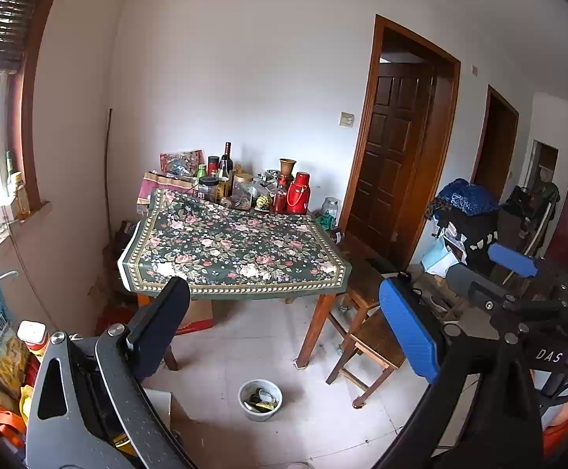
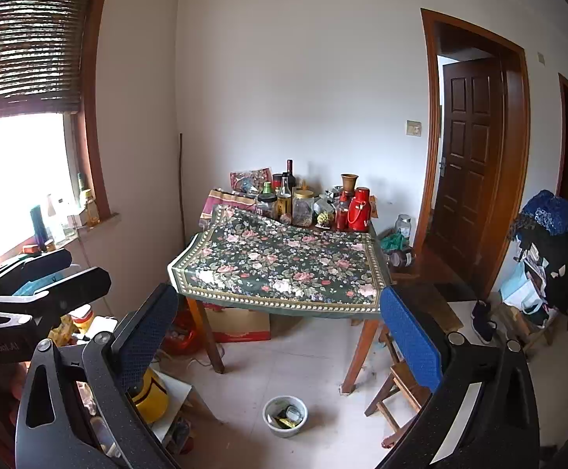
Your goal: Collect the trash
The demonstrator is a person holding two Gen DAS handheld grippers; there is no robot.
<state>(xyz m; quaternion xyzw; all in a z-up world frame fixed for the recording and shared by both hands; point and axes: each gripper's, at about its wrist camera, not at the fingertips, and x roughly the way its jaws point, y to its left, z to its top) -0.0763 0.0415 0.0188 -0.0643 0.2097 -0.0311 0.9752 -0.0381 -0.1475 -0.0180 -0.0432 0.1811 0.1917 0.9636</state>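
Left gripper (image 1: 284,324) and right gripper (image 2: 280,336) hover, jaws spread wide, empty.

My right gripper (image 2: 280,332) stands wide open with nothing between its blue pads (image 2: 411,340). Beyond them, a table (image 2: 362,348) under a floral cloth (image 2: 284,265) carries bottles and jars along its far edge, with a red flask (image 2: 359,205) at the right. On the near floor sits a white bowl (image 2: 285,416) holding scraps. My left gripper (image 2: 45,277) shows at the left, below the window. A stool (image 2: 397,394) stands right of the bowl.
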